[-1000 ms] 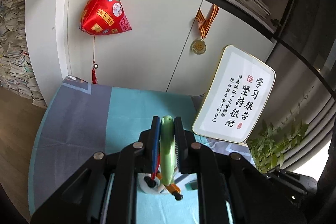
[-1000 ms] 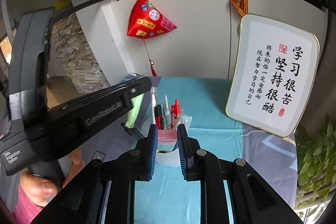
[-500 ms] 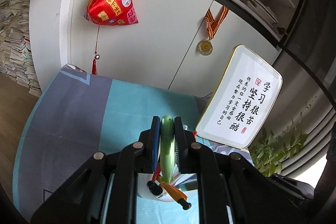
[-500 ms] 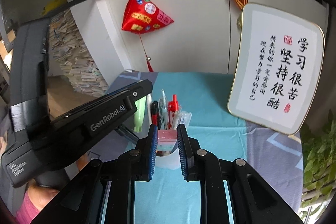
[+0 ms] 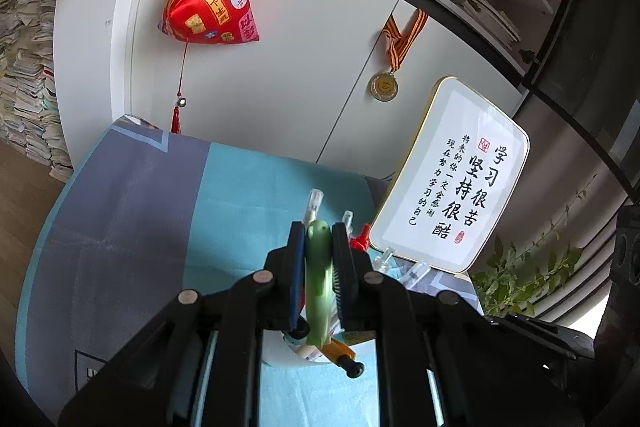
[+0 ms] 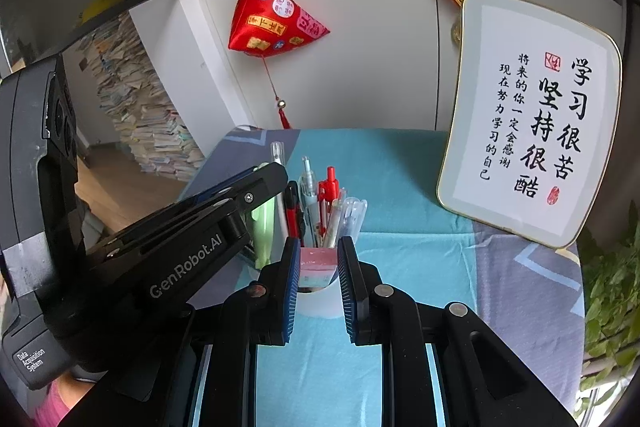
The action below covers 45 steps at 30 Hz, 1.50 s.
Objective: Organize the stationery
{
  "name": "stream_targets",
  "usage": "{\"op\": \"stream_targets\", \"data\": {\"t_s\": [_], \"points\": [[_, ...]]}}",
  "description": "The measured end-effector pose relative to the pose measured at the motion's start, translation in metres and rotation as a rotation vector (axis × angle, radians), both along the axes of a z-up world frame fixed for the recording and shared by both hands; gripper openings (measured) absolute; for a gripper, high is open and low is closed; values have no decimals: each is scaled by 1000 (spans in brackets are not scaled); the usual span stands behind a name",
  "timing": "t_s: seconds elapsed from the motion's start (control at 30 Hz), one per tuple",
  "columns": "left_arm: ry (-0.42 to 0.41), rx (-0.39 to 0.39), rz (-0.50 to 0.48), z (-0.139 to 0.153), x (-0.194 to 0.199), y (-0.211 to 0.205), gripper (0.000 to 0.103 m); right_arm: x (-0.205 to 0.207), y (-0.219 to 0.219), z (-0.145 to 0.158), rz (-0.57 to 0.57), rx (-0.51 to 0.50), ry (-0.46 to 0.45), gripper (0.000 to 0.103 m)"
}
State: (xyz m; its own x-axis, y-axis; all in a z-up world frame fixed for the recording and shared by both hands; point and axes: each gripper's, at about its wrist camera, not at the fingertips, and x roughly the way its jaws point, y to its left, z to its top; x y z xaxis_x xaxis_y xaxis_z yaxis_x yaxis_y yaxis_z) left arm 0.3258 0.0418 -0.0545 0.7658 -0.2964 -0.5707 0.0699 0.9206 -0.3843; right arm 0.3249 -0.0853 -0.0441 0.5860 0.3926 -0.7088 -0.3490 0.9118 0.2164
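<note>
My left gripper [image 5: 316, 243] is pinching a green tool [image 5: 319, 279], light green plastic body, maybe a compass or cutter, can't tell which. Its long axis runs along my fingers, near upright, lower end with an orange part and black knob pointing down at the cup [image 5: 280, 355]. The cup sits right below and just in front of the left gripper, so the coming move looks like a straight drop into it. Left is the nearer hand for that; it's already over the rim.

My right gripper [image 6: 318, 267] has its jaws spread, nothing clamped. It hangs just in front of the cup [image 6: 320, 303], with a pink eraser [image 6: 316, 265] showing between the jaws at the cup's near rim, not gripped as far as I can tell.

In the way: the cup is already crowded. Pens [image 6: 320, 203] stand upright in it, red, black, pale blue and clear ones, mostly toward the back and right of the cup. Free space seems to be on the cup's left side, where the green tool [image 6: 264, 227] hangs. Risk is snagging the pen tops.

Behind the cup, right: framed sign [image 6: 532, 119] leaning, well apart. Plant [image 6: 612, 307] right of the cup. Cloth [image 6: 400, 163] under the cup.
</note>
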Motion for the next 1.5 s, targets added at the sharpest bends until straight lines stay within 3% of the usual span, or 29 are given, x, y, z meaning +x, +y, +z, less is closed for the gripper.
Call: {"op": "stream_targets", "data": {"t_s": [0.57,0.97,1.1,1.5], "points": [[34,-8,-9,-3,-12,7,12,-3,-1,-3,0,12,17,20],[2,22,-20,15,-31,5,42,-14,-13,7,-24,32,7,20],[-61,97,8,29,-49,0,54,-23,-19,15,-34,34,-6,21],[-211,259,12,64,-112,-25,72,-76,-41,45,-67,23,-85,21]]}}
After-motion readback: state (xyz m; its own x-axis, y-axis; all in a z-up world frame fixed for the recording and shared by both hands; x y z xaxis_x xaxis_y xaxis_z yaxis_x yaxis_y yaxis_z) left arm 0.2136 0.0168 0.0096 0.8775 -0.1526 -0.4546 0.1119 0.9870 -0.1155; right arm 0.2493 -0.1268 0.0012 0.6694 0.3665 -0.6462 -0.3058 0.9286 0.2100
